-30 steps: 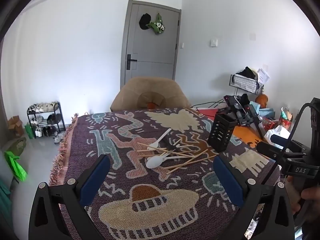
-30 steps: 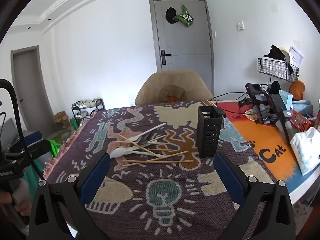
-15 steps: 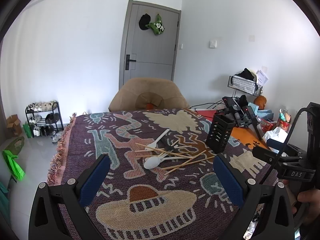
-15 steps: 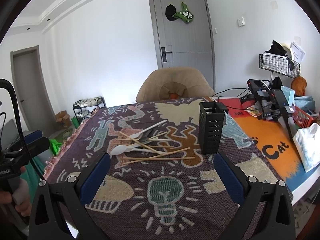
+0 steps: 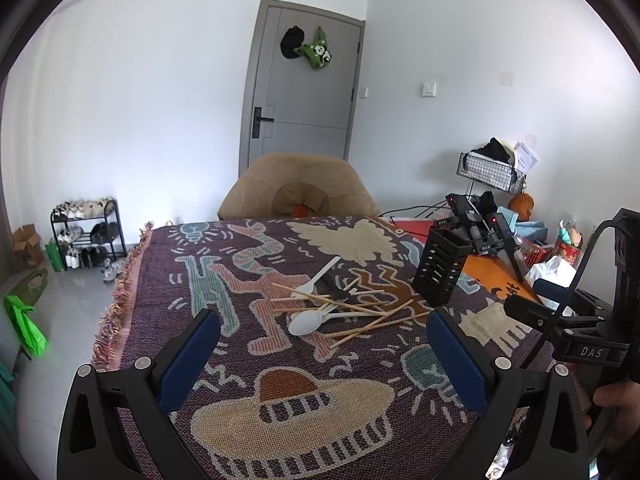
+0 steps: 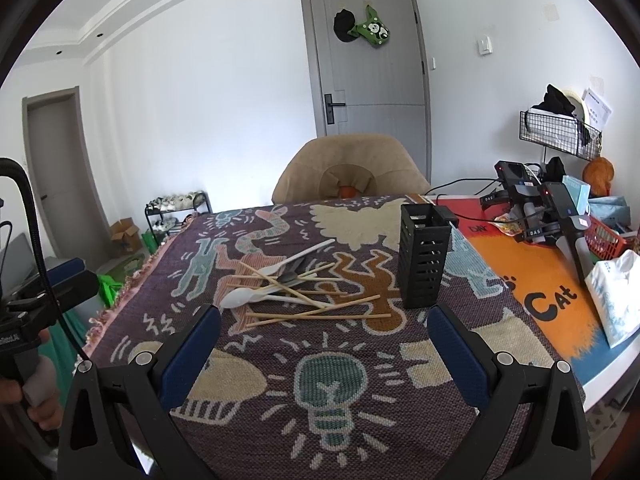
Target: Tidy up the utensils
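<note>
Two wrist fisheye views, both raised over the near edge of the table and aimed across it toward the grey door.

The left view is taken from behind the left gripper (image 5: 323, 354), with the heap of white plastic spoons and wooden chopsticks (image 5: 340, 308) seen ahead between its fingers and the black slotted plastic holder (image 5: 440, 270) ahead to the right. The right view is taken from behind the right gripper (image 6: 324, 354), with the same heap (image 6: 296, 288) ahead slightly left and the holder (image 6: 424, 256) ahead right, somewhat nearer. The patterned woven tablecloth (image 5: 224, 280), tan chair and door are shared by both; each gripper is caught at the other view's edge.
</note>
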The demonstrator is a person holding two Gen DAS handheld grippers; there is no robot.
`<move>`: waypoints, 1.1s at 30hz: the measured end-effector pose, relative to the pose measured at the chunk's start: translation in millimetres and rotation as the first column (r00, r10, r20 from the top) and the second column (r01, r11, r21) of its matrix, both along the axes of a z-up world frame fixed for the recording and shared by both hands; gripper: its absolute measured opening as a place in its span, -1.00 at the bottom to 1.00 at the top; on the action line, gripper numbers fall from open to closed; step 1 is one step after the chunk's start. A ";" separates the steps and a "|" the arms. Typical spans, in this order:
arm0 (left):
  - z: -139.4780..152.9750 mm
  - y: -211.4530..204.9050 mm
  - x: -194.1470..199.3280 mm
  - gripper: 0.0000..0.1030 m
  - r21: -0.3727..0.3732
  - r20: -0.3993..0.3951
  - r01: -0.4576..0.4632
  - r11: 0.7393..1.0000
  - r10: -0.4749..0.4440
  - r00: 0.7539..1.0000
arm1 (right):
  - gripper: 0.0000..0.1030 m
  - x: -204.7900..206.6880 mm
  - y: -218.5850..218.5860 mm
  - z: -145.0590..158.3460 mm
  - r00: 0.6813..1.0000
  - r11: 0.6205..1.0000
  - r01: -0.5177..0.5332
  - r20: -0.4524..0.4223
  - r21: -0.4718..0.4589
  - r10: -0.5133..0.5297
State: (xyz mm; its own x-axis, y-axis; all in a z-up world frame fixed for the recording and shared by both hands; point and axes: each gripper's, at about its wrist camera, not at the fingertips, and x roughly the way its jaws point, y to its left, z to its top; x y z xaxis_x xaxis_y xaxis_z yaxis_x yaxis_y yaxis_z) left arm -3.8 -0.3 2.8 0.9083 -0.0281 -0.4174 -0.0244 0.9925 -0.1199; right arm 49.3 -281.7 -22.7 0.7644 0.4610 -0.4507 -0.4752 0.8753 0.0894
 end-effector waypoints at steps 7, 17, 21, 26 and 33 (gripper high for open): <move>-1.3 -0.7 0.0 0.99 -0.003 0.000 0.000 1.000 0.000 1.000 | 1.00 -0.2 0.1 0.5 1.000 1.000 0.001 -0.001 0.000 -0.001; -2.0 1.2 -1.1 0.99 -0.008 0.001 -0.002 1.000 0.002 1.000 | 1.00 0.6 0.4 0.0 1.000 1.000 0.003 0.002 -0.002 -0.003; -1.9 1.6 -1.1 0.99 -0.008 0.002 -0.002 1.000 0.002 1.000 | 1.00 1.6 -0.6 -0.4 1.000 1.000 0.006 0.001 -0.002 -0.006; -2.2 2.3 -1.8 0.99 -0.010 0.003 -0.004 1.000 0.004 1.000 | 1.00 0.3 -0.5 -0.3 1.000 1.000 0.003 0.000 0.005 -0.003; -2.4 2.4 -1.6 0.99 -0.009 0.005 -0.006 1.000 0.006 1.000 | 1.00 -1.5 0.6 -0.7 1.000 1.000 -0.004 0.000 0.006 0.004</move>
State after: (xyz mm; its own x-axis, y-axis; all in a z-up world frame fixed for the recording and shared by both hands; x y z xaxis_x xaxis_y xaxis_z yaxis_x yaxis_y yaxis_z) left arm -5.4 2.1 0.4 0.9104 -0.0262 -0.4130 -0.0300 0.9912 -0.1290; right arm 47.8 -281.1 -23.3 0.7623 0.4669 -0.4482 -0.4789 0.8728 0.0946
